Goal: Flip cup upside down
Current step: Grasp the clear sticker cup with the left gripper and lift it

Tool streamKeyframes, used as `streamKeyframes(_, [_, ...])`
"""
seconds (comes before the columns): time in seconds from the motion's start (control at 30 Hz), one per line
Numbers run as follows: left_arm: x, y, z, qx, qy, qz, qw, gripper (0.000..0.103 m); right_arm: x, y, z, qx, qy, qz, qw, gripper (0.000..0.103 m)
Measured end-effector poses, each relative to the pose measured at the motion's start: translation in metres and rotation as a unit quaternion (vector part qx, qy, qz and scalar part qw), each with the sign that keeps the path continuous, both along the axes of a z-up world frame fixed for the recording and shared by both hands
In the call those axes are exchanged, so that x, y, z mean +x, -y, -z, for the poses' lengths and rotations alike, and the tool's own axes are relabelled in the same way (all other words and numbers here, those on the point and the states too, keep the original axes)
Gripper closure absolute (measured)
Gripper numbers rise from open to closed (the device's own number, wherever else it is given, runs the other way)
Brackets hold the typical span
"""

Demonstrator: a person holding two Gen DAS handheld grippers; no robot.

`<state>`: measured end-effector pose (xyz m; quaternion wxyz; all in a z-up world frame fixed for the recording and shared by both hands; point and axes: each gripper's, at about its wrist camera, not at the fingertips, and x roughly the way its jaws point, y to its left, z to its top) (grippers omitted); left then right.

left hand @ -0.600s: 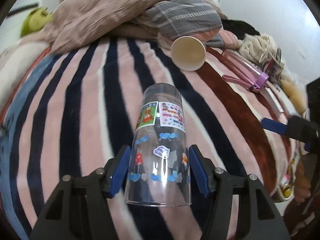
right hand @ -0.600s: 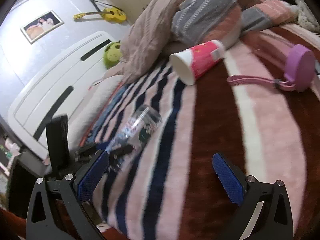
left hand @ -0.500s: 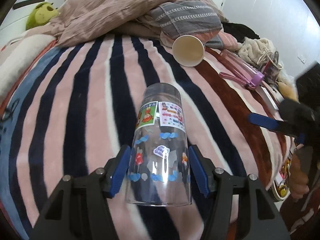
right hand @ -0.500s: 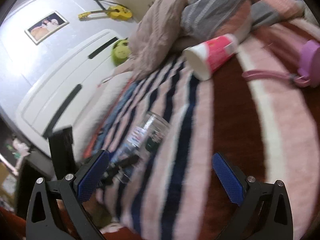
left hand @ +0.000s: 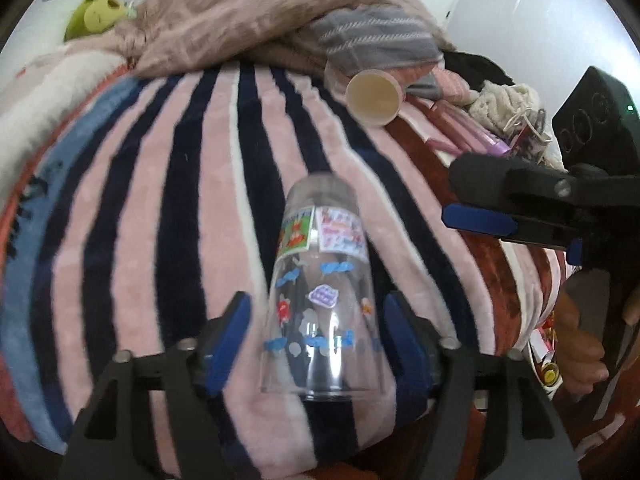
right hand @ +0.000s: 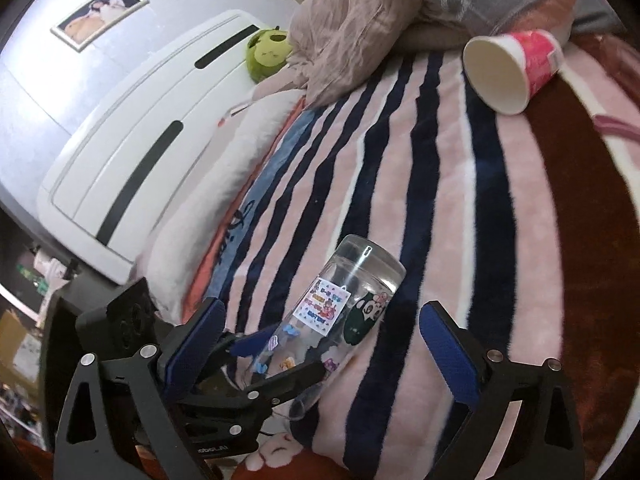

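The cup (left hand: 324, 296) lies on the blanket (left hand: 168, 208), base pointing away, between my left gripper's (left hand: 316, 320) parted, untouching fingers; my right gripper (right hand: 320, 344) gapes beside it.

A clear sticker-covered cup (left hand: 320, 300) lies on the striped blanket (left hand: 160, 200) near its front edge, open rim toward the camera. The left gripper (left hand: 318, 324) straddles it, blue fingers (left hand: 230, 334) set apart from the cup's sides with gaps visible. The right gripper (left hand: 520, 216) reaches in from the right edge. A paper cup (left hand: 374, 98) lies on its side near the heaped bedding (left hand: 260, 24) at the far edge.
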<state>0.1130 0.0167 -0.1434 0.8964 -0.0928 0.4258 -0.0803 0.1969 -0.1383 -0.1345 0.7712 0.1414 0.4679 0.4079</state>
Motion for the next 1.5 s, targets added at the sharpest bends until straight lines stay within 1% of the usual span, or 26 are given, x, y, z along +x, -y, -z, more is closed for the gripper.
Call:
streamKeyframes(0.13, [-0.020,-0.004,-0.029,0.007,0.030,-0.014,0.9994,0.022,-0.016,0.022,-0.020,-0.016,0.035,0.025,0.999,0.005])
streamKeyframes(0.2, [-0.033,-0.005,-0.045,0.017,0.046,-0.026,0.9985,0.016,-0.028,0.032,-0.034,-0.017,0.055,0.033,0.998,0.005])
streamKeyframes(0.33, [-0.063,-0.008,-0.074,0.020,0.081,-0.040,0.9957,0.016,-0.056,0.053,-0.065,-0.015,0.098,0.050,0.994,0.005])
streamKeyframes(0.43, [-0.076,-0.008,-0.087,0.027,0.092,-0.047,0.9943,0.015,-0.071,0.067,-0.081,-0.011,0.120,0.064,0.991,0.005])
streamKeyframes(0.63, [-0.090,-0.007,-0.095,0.031,0.100,-0.055,0.9930,0.015,-0.089,0.077,-0.097,-0.009,0.144,0.074,0.987,0.005])
streamKeyframes(0.83, [-0.093,-0.001,-0.098,0.037,0.104,-0.056,0.9923,0.015,-0.097,0.077,-0.103,-0.014,0.160,0.074,0.984,0.005])
streamKeyframes(0.9, [-0.092,0.003,-0.095,0.037,0.100,-0.056,0.9927,0.014,-0.097,0.077,-0.102,-0.017,0.163,0.075,0.984,0.005])
streamKeyframes(0.93, [-0.087,0.004,-0.090,0.038,0.087,-0.050,0.9942,0.012,-0.096,0.076,-0.099,-0.023,0.163,0.075,0.984,0.005])
streamKeyframes(0.97, [-0.082,0.006,-0.084,0.041,0.076,-0.045,0.9952,0.005,-0.094,0.074,-0.094,-0.034,0.161,0.079,0.983,0.005])
streamKeyframes(1.03, [-0.065,0.012,-0.060,0.048,0.044,-0.040,0.9971,0.005,-0.089,0.072,-0.082,-0.050,0.157,0.086,0.983,0.005])
streamKeyframes(1.1, [-0.051,0.014,-0.039,0.044,0.015,-0.038,0.9982,0.006,-0.082,0.072,-0.069,-0.056,0.144,0.090,0.984,0.005])
streamKeyframes(1.13, [-0.040,0.016,-0.023,0.040,-0.005,-0.041,0.9983,0.008,-0.076,0.072,-0.059,-0.054,0.130,0.089,0.986,0.005])
streamKeyframes(1.23, [-0.018,0.014,0.001,0.030,-0.035,-0.049,0.9977,0.021,-0.059,0.069,-0.038,-0.056,0.105,0.086,0.989,0.005])
streamKeyframes(1.3, [-0.008,0.012,0.012,0.028,-0.041,-0.052,0.9974,0.035,-0.045,0.064,-0.022,-0.064,0.090,0.078,0.991,0.005])
streamKeyframes(1.33, [-0.002,0.012,0.015,0.028,-0.043,-0.054,0.9972,0.040,-0.041,0.063,-0.016,-0.066,0.085,0.075,0.991,0.005])
streamKeyframes(1.4, [0.008,0.010,0.020,0.019,-0.041,-0.052,0.9976,0.043,-0.030,0.060,-0.003,-0.066,0.070,0.069,0.993,0.005])
streamKeyframes(1.5, [0.016,0.014,0.023,0.024,-0.027,-0.044,0.9984,0.045,-0.016,0.056,0.014,-0.065,0.052,0.066,0.994,0.005])
